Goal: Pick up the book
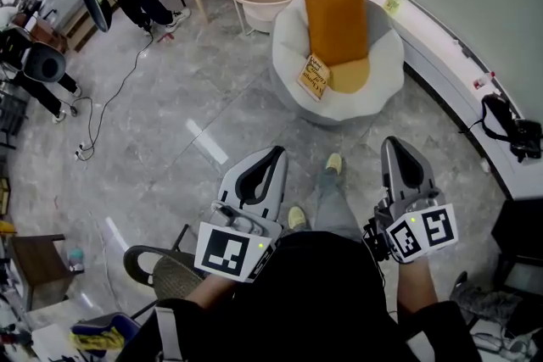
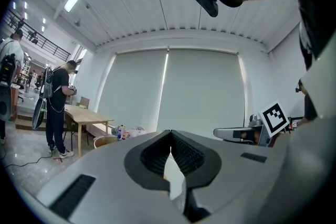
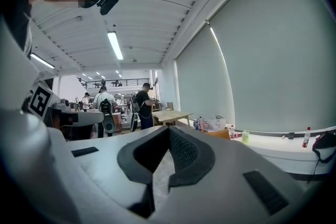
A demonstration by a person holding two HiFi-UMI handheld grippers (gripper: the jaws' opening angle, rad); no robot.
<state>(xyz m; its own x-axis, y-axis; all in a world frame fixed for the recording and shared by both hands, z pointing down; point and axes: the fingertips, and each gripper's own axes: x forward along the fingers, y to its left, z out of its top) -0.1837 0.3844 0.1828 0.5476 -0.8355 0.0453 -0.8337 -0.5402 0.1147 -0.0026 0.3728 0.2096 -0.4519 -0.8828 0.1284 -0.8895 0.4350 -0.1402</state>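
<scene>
My right gripper [image 3: 169, 129] has its jaws together, nothing between them; ahead stands a wooden table [image 3: 170, 114]; a person [image 3: 143, 106] beside it.

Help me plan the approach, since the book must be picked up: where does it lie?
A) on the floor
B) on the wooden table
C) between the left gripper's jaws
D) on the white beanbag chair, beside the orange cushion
D: the book rests on the white beanbag chair, at the lower left edge of the orange cushion.
</scene>
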